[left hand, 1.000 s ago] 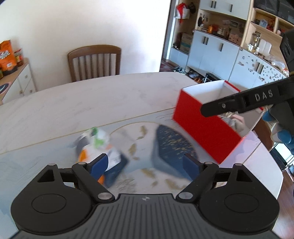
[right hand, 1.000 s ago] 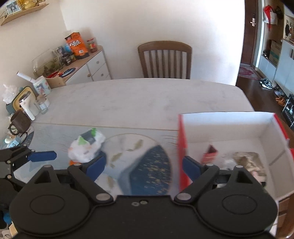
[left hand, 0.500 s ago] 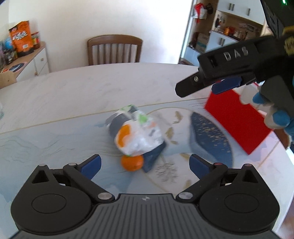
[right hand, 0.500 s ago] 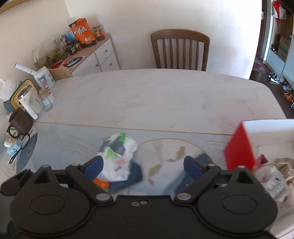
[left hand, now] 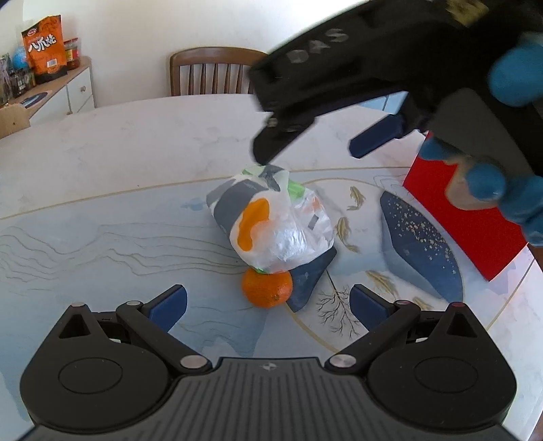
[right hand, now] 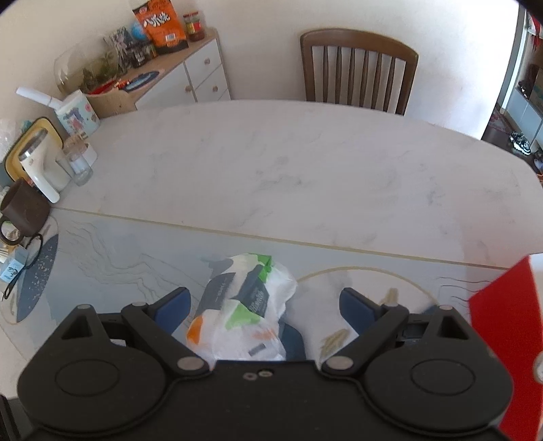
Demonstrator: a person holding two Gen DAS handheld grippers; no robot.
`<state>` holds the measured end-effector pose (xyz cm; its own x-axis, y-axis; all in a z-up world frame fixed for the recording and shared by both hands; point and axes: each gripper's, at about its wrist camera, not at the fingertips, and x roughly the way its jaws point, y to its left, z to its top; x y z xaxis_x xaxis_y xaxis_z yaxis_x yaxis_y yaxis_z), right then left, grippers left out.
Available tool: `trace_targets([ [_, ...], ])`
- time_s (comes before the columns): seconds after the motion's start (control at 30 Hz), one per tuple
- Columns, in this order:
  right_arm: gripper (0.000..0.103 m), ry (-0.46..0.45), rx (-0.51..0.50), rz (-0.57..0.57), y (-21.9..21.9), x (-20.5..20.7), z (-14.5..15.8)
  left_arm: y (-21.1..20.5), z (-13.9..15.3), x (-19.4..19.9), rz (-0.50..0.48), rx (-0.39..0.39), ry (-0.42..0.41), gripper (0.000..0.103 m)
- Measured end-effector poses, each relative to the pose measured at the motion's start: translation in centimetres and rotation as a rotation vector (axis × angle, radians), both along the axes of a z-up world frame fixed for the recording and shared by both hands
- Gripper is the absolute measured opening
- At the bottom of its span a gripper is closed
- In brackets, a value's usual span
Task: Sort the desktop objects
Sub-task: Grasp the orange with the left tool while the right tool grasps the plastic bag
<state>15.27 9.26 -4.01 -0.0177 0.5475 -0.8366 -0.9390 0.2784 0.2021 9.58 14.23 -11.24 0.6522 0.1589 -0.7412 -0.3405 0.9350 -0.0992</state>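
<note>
Both tools are wide open and hold nothing — the right tool (right hand: 263, 305) hangs above the crumpled white plastic bag (left hand: 275, 227), the left tool (left hand: 268, 302) faces the small orange mandarin (left hand: 267, 288) beside it on the desk (left hand: 135, 142).

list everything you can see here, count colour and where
plastic bag: 1, white with grey, orange and green print, middle of the table mat
orange: 1, orange, against the bag's near end
red box: 1, red, right edge of the table
table: 1, pale marble top with a blue patterned mat on the near half
chair: 1, brown wood, far side of the table
snack bag: 1, orange, on the white sideboard
mug: 1, dark brown, left edge of the table
glass: 1, clear, left edge, behind the mug
left claw: 1, black with blue pads, open, near the orange
right claw: 1, black with blue pads, open, over the bag
</note>
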Motion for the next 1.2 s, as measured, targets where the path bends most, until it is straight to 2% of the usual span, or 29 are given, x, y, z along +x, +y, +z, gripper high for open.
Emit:
trace_targets([
  [0.37,0.095,0.008,-0.077,0.01,3.4,-1.0,-3.7,-0.1,-2.3,1.8,-0.009,0.027,0.031,0.102],
  [0.7,0.095,0.066,-0.127,-0.02,3.9,-0.3,-6.3,0.6,-3.0,2.4,0.005,0.019,0.004,0.1],
  [0.77,0.092,0.077,-0.129,-0.021,4.0,-0.2,-6.5,0.6,-3.0,2.5,0.004,0.018,0.008,0.092],
  [0.83,0.089,0.083,-0.132,-0.013,4.1,-0.3,-6.7,0.5,-2.9,2.6,0.007,0.039,0.009,0.077],
  [1.0,0.079,0.092,-0.134,0.005,4.5,-0.6,-6.6,0.4,-2.6,3.0,-0.004,0.034,0.008,0.058],
  [1.13,0.076,0.082,-0.132,0.006,4.4,-0.7,-6.5,0.2,-2.5,3.1,-0.016,0.04,0.016,0.043],
  [1.2,0.073,0.079,-0.132,0.005,4.4,-0.8,-6.5,0.1,-2.4,3.2,-0.022,0.047,0.023,0.041],
])
